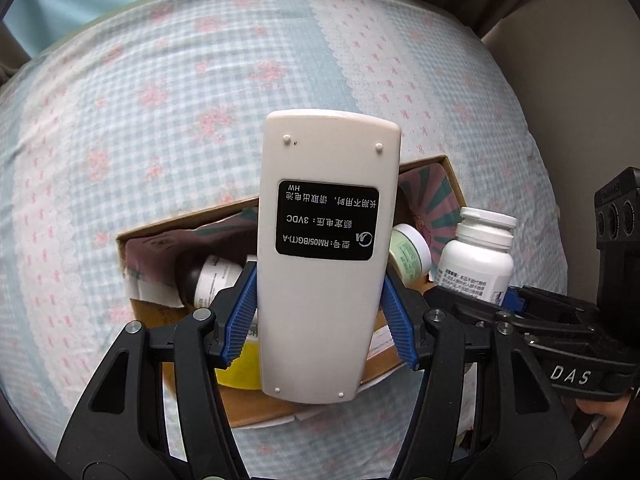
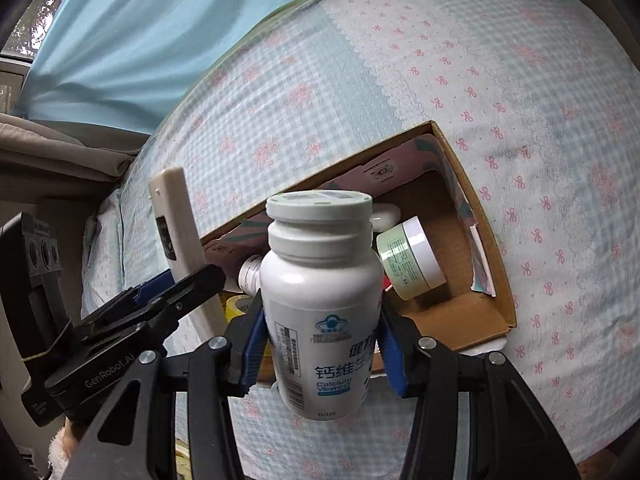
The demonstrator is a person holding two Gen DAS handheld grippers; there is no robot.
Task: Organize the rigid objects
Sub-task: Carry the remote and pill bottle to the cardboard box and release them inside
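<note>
My left gripper (image 1: pixel 318 304) is shut on a white remote control (image 1: pixel 326 240), back side up, held above a cardboard box (image 1: pixel 160 312) on the bed. My right gripper (image 2: pixel 320 320) is shut on a white calcium pill bottle (image 2: pixel 320 300), held upright over the same box (image 2: pixel 472 208). The bottle also shows in the left wrist view (image 1: pixel 476 256), and the remote in the right wrist view (image 2: pixel 176 224). Inside the box lie a pale green jar (image 2: pixel 412 258), a dark bottle with a white label (image 1: pixel 212 276) and a yellow tape roll (image 2: pixel 238 306).
The bed is covered with a blue checked sheet (image 1: pixel 160 120) with pink flowers. A person in a light blue top (image 2: pixel 140 40) is behind the bed. The box has a patterned paper lining (image 1: pixel 432 196).
</note>
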